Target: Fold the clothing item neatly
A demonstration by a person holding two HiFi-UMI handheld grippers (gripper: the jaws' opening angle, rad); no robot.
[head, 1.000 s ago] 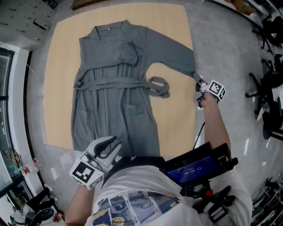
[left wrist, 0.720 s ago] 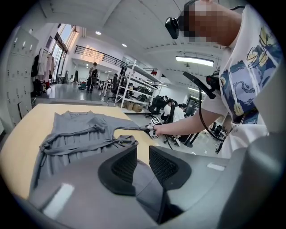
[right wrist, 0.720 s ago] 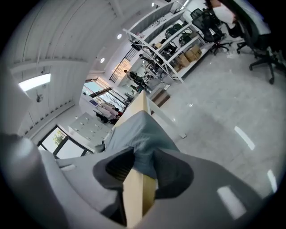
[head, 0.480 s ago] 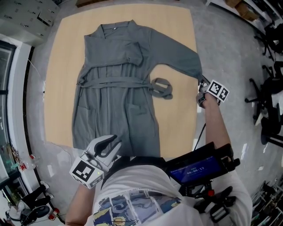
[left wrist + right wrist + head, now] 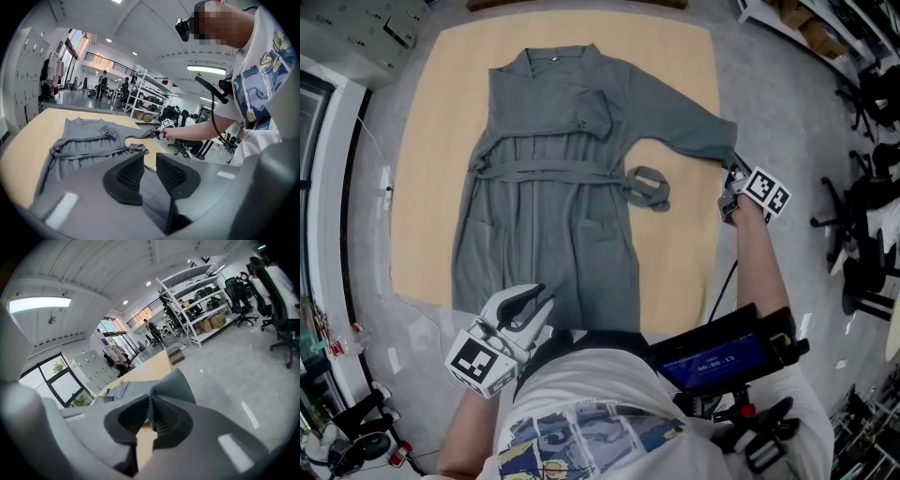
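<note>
A grey robe (image 5: 553, 187) lies spread face-up on a tan table (image 5: 431, 141), collar at the far end, its belt tied across the waist with a loose loop (image 5: 647, 185) to the right. The right sleeve (image 5: 694, 127) stretches to the table's right edge. There my right gripper (image 5: 733, 183) has its jaws closing, and the sleeve's cuff (image 5: 171, 385) is pinched between the pads. My left gripper (image 5: 530, 305) hovers at the near edge beside the robe's hem. Its jaws stand slightly apart with nothing between them (image 5: 149, 171).
Grey floor surrounds the table. Black office chairs (image 5: 872, 206) stand to the right. A screen device (image 5: 712, 356) hangs at the person's waist. Shelving racks (image 5: 145, 93) and people are far behind the table.
My right gripper's jaws have come together on the sleeve cuff at the table's right edge. The left gripper has stayed by the hem.
</note>
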